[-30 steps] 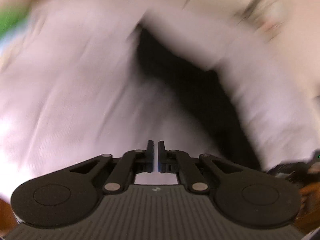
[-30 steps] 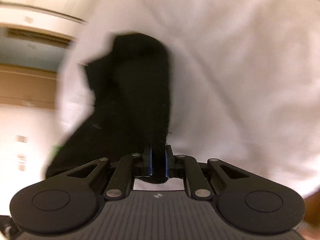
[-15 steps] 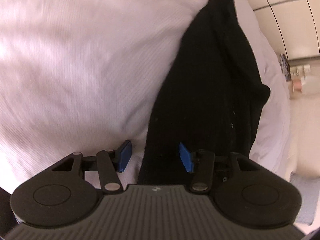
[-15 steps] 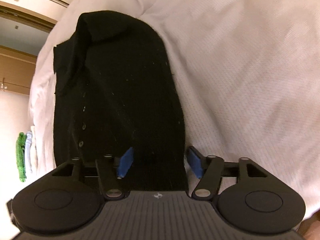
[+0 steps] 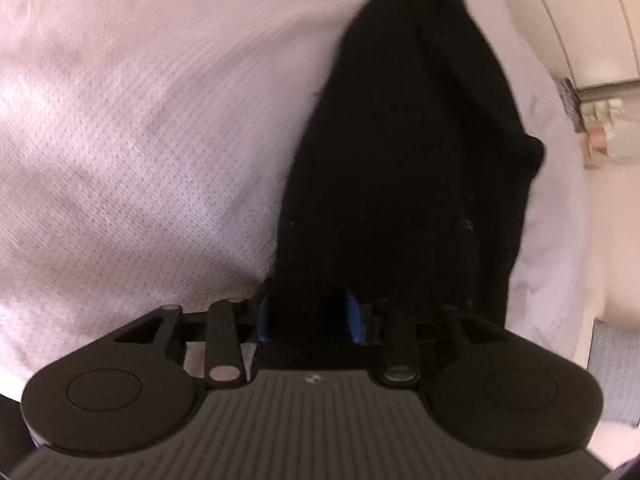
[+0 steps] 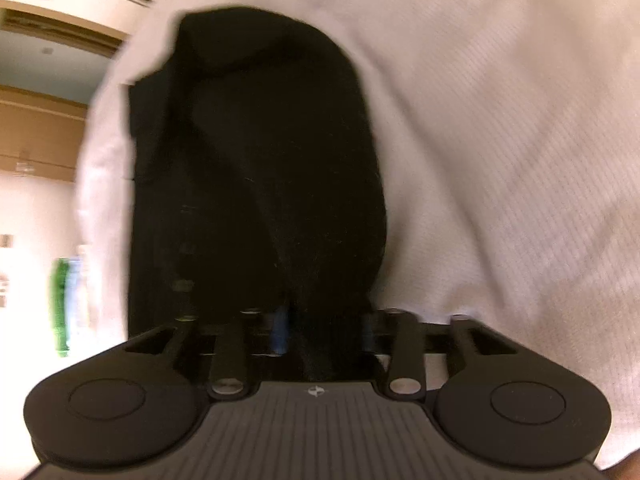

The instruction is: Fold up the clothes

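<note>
Black knit cardigan is laid out long and narrow on the bed, on a white textured bedspread. Left tool has its blue pads spread apart, w/ the near hem of the cardigan sitting between them, not pinched. Right tool same deal: pads apart, straddling the near edge of the fabric, tho that view is pretty blurry. Buttons show faintly down the garment's left side in the right wrist view. Something green hangs in the bg, too smeared to ID.
</note>
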Demonstrator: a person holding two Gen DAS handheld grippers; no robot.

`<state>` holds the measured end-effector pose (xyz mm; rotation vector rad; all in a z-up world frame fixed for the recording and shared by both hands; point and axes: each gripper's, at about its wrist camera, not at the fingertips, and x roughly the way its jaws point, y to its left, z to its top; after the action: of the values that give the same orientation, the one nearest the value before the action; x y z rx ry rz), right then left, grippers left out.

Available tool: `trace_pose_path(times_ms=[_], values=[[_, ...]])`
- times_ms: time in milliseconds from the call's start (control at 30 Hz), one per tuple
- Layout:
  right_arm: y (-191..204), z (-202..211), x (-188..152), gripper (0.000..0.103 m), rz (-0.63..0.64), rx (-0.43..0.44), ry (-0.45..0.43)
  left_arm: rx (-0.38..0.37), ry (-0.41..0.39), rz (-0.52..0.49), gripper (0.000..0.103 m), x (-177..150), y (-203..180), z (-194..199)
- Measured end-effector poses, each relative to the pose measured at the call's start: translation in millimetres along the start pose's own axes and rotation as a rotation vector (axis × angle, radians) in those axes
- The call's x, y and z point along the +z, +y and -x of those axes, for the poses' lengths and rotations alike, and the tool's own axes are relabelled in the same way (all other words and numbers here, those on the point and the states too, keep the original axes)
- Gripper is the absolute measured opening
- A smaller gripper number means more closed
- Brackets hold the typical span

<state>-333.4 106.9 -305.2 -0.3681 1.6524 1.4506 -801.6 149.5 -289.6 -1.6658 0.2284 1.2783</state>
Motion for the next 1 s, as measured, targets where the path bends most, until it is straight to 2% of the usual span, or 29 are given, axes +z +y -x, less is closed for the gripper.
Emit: trace_pose_path(times_ms=[33,67,100,167,333,533,667,800,933,967,1000], values=[[1.1,-0.2,0.2,0.024,-0.005,0.000,0.008,-0.009,-0.007,-0.011,0.008,0.5,-4.7,3.6],[2.2,-0.5,0.5,0.017,-0.011,-0.001,0.015,-0.011,-0.028,-0.048,0.008,-0.8,-13.8,14.7],[3.2,-0.7,0.7,0.016,-0.016,-0.001,0.023,-0.016,-0.050,-0.085,0.007,-2.1,-23.1,26.8],[11.1,3.8,1.8,0.015,-0.014,0.016,0.036,-0.045,-0.108,-0.159,0.007,-3.5,-45.4,64.0],[92.4,84.7,9.5,0.013,0.108,0.213,0.000,-0.208,-0.352,-0.292,0.007,15.9,-119.1,205.2],[187.2,183.1,23.3,0.013,0.253,0.402,-0.190,-0.407,-0.650,-0.539,0.008,47.6,-226.3,384.4],[250.5,248.6,32.5,0.013,0.350,0.527,-0.318,-0.529,-0.806,-0.678,0.008,51.3,-283.6,478.8],[313.7,314.2,41.7,0.013,0.446,0.651,-0.447,-0.583,-0.872,-0.718,0.008,61.3,-316.5,531.7],[377.0,379.7,50.9,0.014,0.542,0.774,-0.577,-0.569,-0.858,-0.677,0.008,95.5,-327.0,529.3],[388.6,385.9,56.4,0.014,0.546,0.780,-0.597,-0.563,-0.852,-0.667,0.008,105.0,-329.5,527.2],[394.2,377.7,66.3,0.014,0.520,0.749,-0.599,-0.540,-0.833,-0.656,0.008,119.6,-331.5,516.5]])
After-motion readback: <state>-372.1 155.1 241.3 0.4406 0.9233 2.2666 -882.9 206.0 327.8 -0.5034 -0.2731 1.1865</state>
